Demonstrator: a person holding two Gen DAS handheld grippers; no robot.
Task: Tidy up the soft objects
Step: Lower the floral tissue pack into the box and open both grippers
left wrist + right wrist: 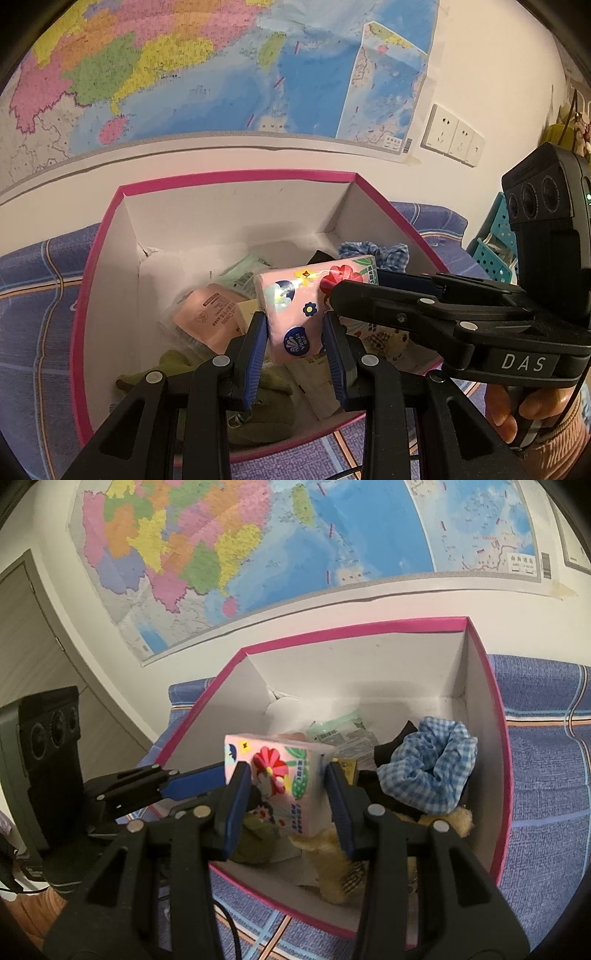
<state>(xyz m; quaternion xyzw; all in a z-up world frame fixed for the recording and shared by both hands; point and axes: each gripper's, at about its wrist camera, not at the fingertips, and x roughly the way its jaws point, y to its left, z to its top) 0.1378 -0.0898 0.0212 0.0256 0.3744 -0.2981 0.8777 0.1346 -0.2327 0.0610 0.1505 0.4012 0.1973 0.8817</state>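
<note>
A pink flowered tissue pack (295, 306) hangs over the open pink-rimmed box (236, 176). My left gripper (295, 325) has its blue pads on the pack's near end. My right gripper (286, 775) is shut on the same pack (280, 775) from the other side; it also shows in the left wrist view (354, 291). Inside the box lie a peach wipes packet (210, 317), a mint packet (243, 277), a blue checked cloth (428, 768), a green cloth (177, 369) and a yellow plush item (332, 867).
The box (354, 627) stands on a blue patterned cover (546, 775) against a wall with a large map (184, 74). Wall sockets (452, 134) are at the right. A teal plastic basket (495, 236) stands beyond the right gripper.
</note>
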